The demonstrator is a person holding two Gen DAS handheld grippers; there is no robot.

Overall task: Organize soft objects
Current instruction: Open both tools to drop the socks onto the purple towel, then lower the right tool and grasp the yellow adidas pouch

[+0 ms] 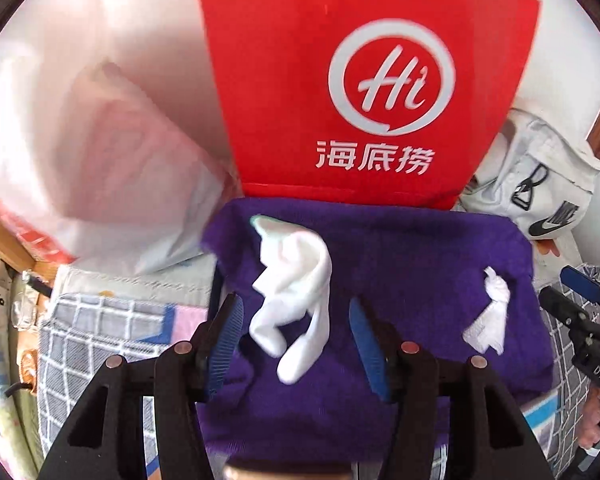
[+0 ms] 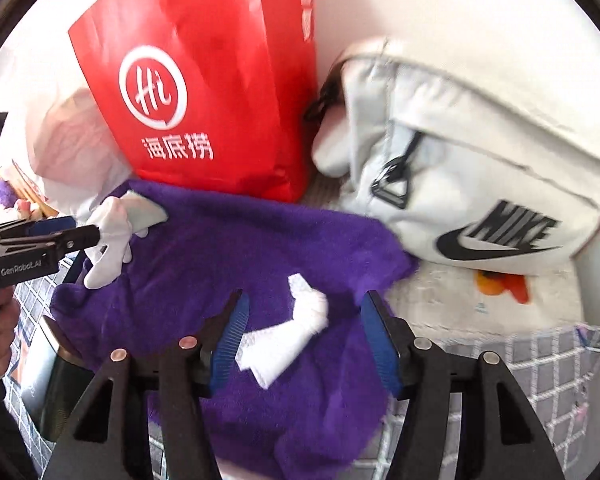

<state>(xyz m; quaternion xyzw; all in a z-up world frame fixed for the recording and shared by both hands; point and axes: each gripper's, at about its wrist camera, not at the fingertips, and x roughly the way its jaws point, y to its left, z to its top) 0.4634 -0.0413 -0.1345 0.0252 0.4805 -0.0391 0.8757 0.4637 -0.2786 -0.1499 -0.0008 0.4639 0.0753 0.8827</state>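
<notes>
A folded purple fleece cloth (image 1: 412, 256) (image 2: 228, 248) lies on the bed. Two white socks rest on top of it. The larger crumpled sock (image 1: 296, 300) (image 2: 112, 248) lies between the blue pads of my left gripper (image 1: 295, 303) (image 2: 85, 236), which is open and does not press on it. Between the fingers of my right gripper (image 2: 305, 298) (image 1: 580, 292) sits the smaller, twisted sock (image 2: 296, 328) (image 1: 490, 316); these jaws are also open and apart from it.
A red paper bag (image 1: 360, 80) (image 2: 204, 92) stands behind the purple cloth. Right of it leans a white Nike bag (image 2: 480, 168) (image 1: 548, 188), and a white plastic bag (image 1: 100, 152) sits at the left. Checked bedding (image 1: 100, 340) (image 2: 520, 360) surrounds the cloth.
</notes>
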